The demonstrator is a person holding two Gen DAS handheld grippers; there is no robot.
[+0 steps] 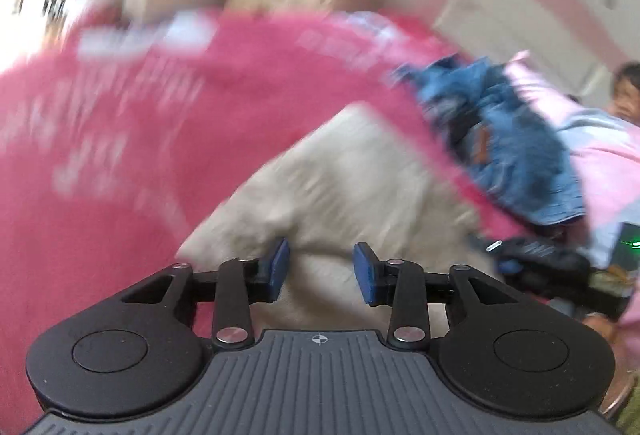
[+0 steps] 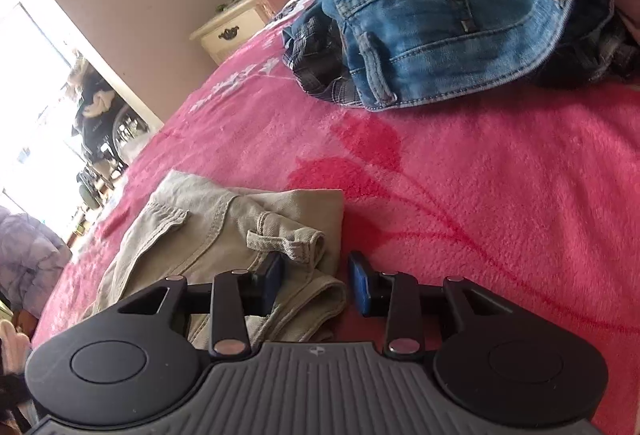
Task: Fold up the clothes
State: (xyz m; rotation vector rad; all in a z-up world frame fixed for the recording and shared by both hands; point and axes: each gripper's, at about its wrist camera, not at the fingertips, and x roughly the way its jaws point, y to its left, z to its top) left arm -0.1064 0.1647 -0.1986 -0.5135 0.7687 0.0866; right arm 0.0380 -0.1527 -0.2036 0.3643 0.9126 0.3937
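left gripper (image 1: 321,267): blue pads (image 1: 280,262) parted, nothing pinched between them, just hanging over the khaki cloth, tips close above it

right gripper (image 2: 316,281): jaws apart too, not clamped on anything; left pad (image 2: 271,277) sits over the folded khaki edge near the belt loop, right pad over bare blanket

khaki trousers (image 2: 224,231): lying on the pink blanket, folded up, right under the right gripper's nose; waistband, belt loop and a seam all crisp in the right wrist view

same khaki from the left wrist (image 1: 340,191): only a pale smeary blob, no seams or loops readable, whole view badly motion-blurred

pink fleece blanket (image 2: 480,195): covers the bed, darker red flower print plain in the right view; white pattern streaks only in the left view (image 1: 120,107)

blue jeans (image 2: 440,15): crumpled heap well apart from the khaki, further up the bed, pocket stitching and waistband sharp; dark plaid garment (image 2: 320,75) tucked under the jeans' edge, right view only

jeans from the left wrist (image 1: 512,139): blurry blue lump off to the right, brown leather patch just about visible

only in the left view: a person (image 1: 628,91) at the far right edge, plus a green light dot (image 1: 634,244) low down by dark stuff

only in the right view: cream nightstand (image 2: 236,31) against the wall, bright window side on the left, a grey puffy jacket (image 2: 28,255) at the left edge
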